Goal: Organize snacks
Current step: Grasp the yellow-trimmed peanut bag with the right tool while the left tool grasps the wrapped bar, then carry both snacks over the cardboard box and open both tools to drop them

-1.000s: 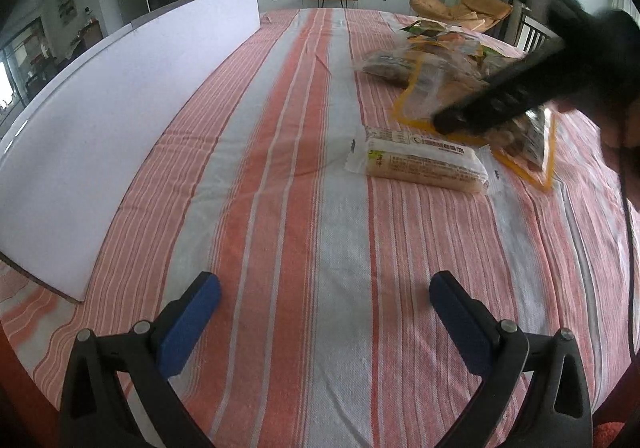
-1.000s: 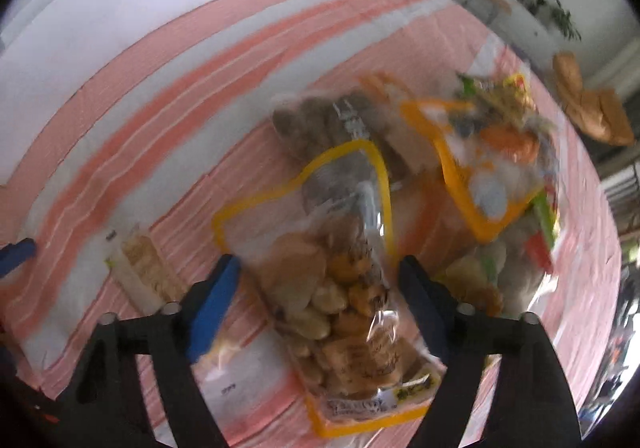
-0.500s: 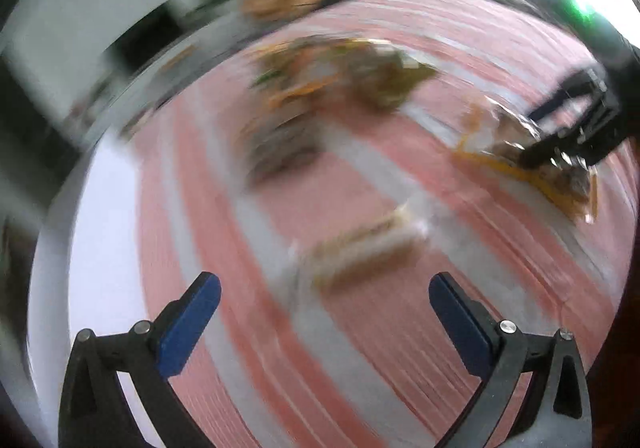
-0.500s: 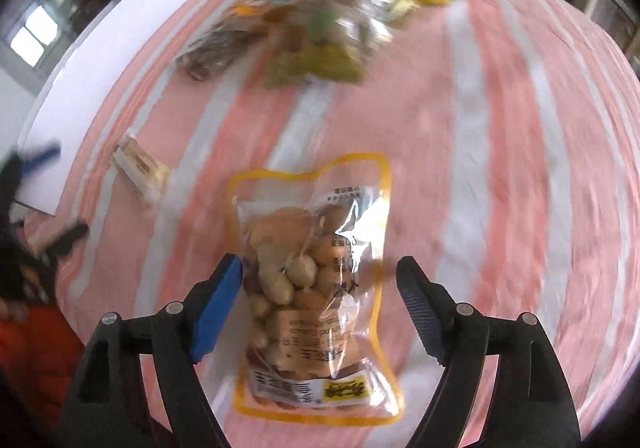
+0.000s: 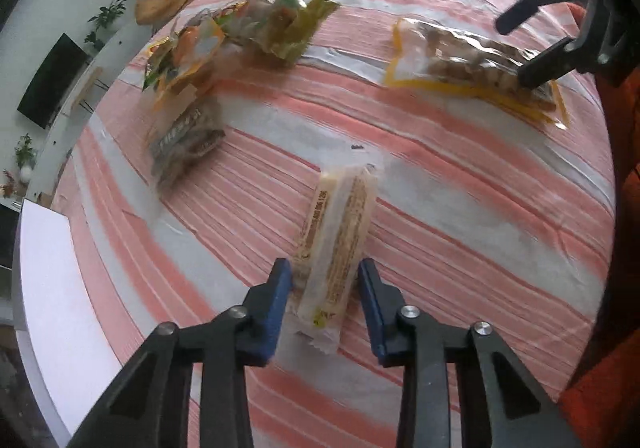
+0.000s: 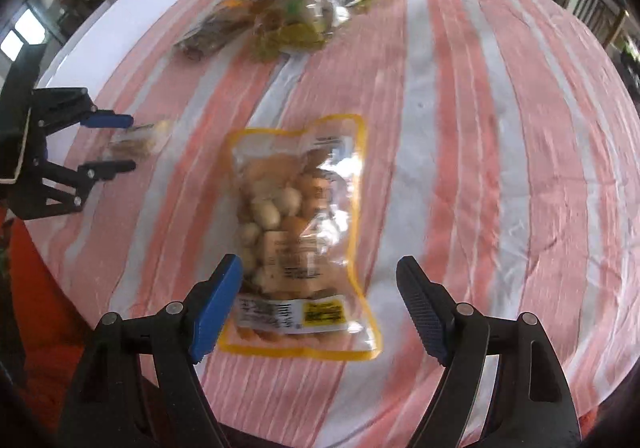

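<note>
A long pale cracker packet (image 5: 334, 244) lies on the striped tablecloth, its near end between the jaws of my left gripper (image 5: 324, 288); the jaws are narrowed around it, with small gaps on both sides. It also shows in the right wrist view (image 6: 138, 140), beside the left gripper (image 6: 120, 144). A yellow-edged clear bag of nuts (image 6: 298, 232) lies flat in front of my open right gripper (image 6: 320, 288), which straddles its near end. In the left wrist view the nut bag (image 5: 472, 64) sits at the far right with the right gripper (image 5: 524, 48) over it.
A heap of mixed snack bags (image 6: 304, 4) lies at the far side; in the left view it is the heap (image 5: 240, 32) plus a dark packet (image 5: 184, 140). A white board (image 5: 52, 288) covers the left table edge. Orange cloth (image 5: 616, 288) hangs at the right.
My left gripper swung over to the cracker packet and its jaws narrowed around the packet's end. My right gripper pulled back to the near end of the nut bag, staying open.
</note>
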Available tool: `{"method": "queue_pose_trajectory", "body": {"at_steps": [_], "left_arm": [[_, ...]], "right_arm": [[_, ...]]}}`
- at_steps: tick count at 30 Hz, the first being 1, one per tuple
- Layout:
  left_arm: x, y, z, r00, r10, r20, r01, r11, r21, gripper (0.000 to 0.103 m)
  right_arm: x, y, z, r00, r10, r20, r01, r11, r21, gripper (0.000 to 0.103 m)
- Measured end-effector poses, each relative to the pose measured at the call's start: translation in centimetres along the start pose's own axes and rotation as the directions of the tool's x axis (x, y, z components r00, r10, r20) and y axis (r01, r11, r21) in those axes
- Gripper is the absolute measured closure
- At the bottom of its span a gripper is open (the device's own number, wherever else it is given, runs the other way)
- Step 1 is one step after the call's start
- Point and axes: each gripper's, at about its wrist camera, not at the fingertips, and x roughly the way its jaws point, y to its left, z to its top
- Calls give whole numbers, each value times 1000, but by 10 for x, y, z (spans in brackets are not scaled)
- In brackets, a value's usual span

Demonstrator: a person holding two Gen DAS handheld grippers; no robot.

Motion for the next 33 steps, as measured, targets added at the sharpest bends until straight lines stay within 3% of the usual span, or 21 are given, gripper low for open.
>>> {"method": "queue_pose_trajectory", "body": {"at_steps": [2,3,4,6,7,8,9,12,14,16,18,21,23,24,26,28,29,30,31,32,33], "left_arm": [[16,2,16,1000,13,-13,-14,1000,-15,69],[25,6,24,999,33,-22,-33,999,-29,64],[34,12,33,998,62,-20,-63,997,-48,51],[48,19,41,995,101,-16,-102,992,-80,36],[54,22,46,995,94,-11,-95,991,-99,40],[60,28,48,998,55,-4,-55,989,-136,50],[69,34,55,1000,23,2,-22,984,-177,68],[90,47,67,997,60,39,-49,970,-240,69],[94,65,65,995,39,96,-1,931,-365,69],[92,95,67,981,-22,194,123,845,-521,69],[76,127,61,955,-23,296,205,771,-602,69],[38,175,45,909,63,412,269,667,-695,68],[9,211,18,893,155,422,252,605,-756,68],[1,231,10,892,212,400,219,572,-790,68],[-14,262,-15,897,335,289,99,486,-868,68],[-15,290,-39,894,420,159,-13,378,-926,67],[-11,304,-49,886,457,79,-76,310,-948,65],[-5,315,-59,878,479,-3,-134,240,-962,51],[2,324,-68,872,485,-66,-173,180,-968,29],[4,328,-81,867,489,-96,-191,147,-971,22],[12,334,-82,860,496,-123,-206,116,-972,19]], "right_arm": [[6,16,3,1000,-16,-12,15,999,-44,19],[11,23,5,999,-45,-23,43,997,-68,19],[16,27,6,997,-75,-28,72,994,-85,19],[30,33,10,989,-141,-48,135,984,-119,18],[32,34,13,992,-122,-36,118,986,-114,21],[32,32,14,994,-102,-47,96,989,-115,34],[28,31,14,994,-99,-35,95,989,-117,43],[21,14,13,997,-63,-50,59,996,-68,47],[11,-4,9,999,20,-35,-19,1000,14,47],[-2,-18,7,986,167,12,-167,979,115,47],[-13,-21,13,967,250,54,-256,953,165,47],[-26,-2,44,922,375,97,-386,907,167,46],[-35,30,78,886,447,125,-461,878,127,46],[-39,49,91,873,469,133,-483,869,106,46],[-52,110,138,827,543,148,-551,835,16,46],[-63,170,174,785,599,156,-597,799,-67,45],[-68,195,186,772,616,155,-608,788,-102,43],[-71,225,195,761,631,151,-616,776,-136,39],[-71,253,209,749,646,146,-626,763,-162,30],[-70,281,221,741,656,140,-633,753,-178,17],[-69,302,229,738,661,140,-635,749,-189,14]]}}
